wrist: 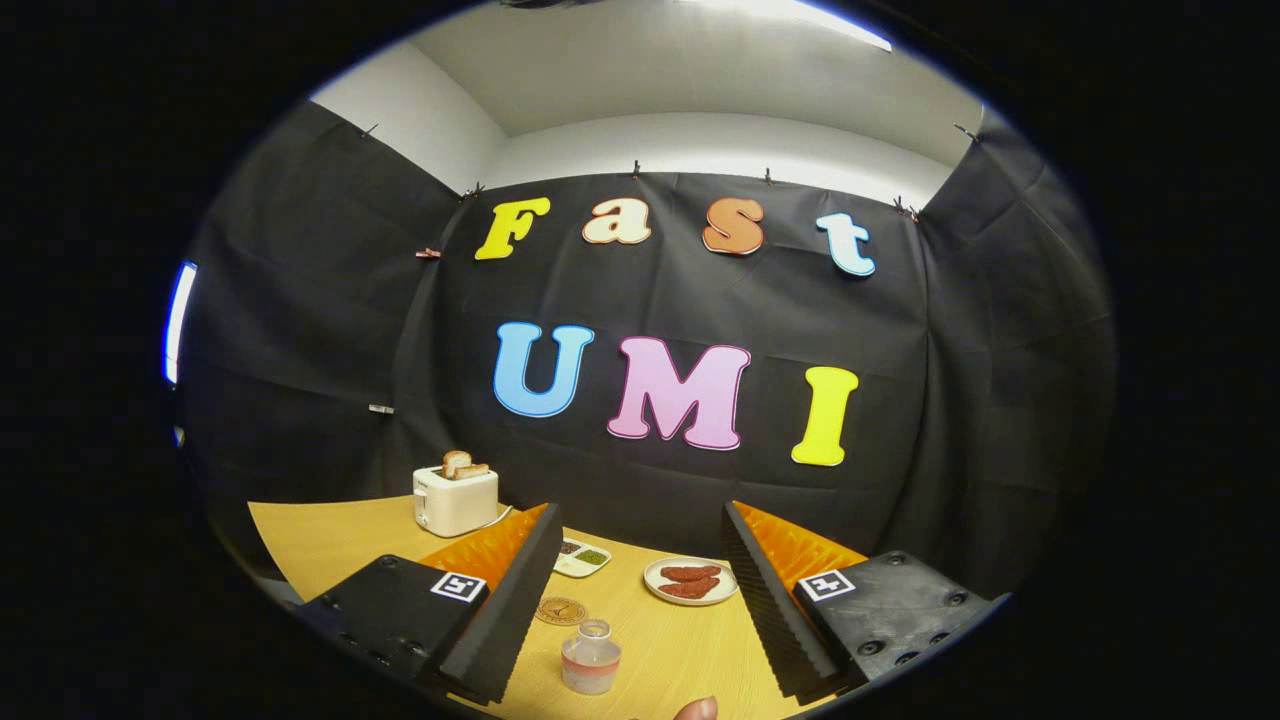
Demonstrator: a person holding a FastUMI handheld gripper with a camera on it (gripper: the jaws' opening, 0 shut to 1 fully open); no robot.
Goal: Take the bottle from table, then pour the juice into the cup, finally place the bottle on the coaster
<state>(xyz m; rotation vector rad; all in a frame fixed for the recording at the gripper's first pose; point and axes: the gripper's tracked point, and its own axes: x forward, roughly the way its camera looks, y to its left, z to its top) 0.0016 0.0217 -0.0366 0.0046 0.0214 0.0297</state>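
the gripper has its two fingers spread wide apart, holding nothing, above a wooden table. one small clear bottle stands upright on the table between the fingers, nearer the left one, with a band of pinkish liquid low inside it and its top open. one round brown coaster lies flat just beyond the bottle, partly behind the left finger, with nothing on it. further ahead between the fingers sit one white divided tray with green and dark fillings in its compartments, and one white plate carrying two reddish-brown pieces. beyond the left finger stands one white toaster with two slices of bread sticking up from it. a fingertip shows just beside the bottle, nearest the camera.
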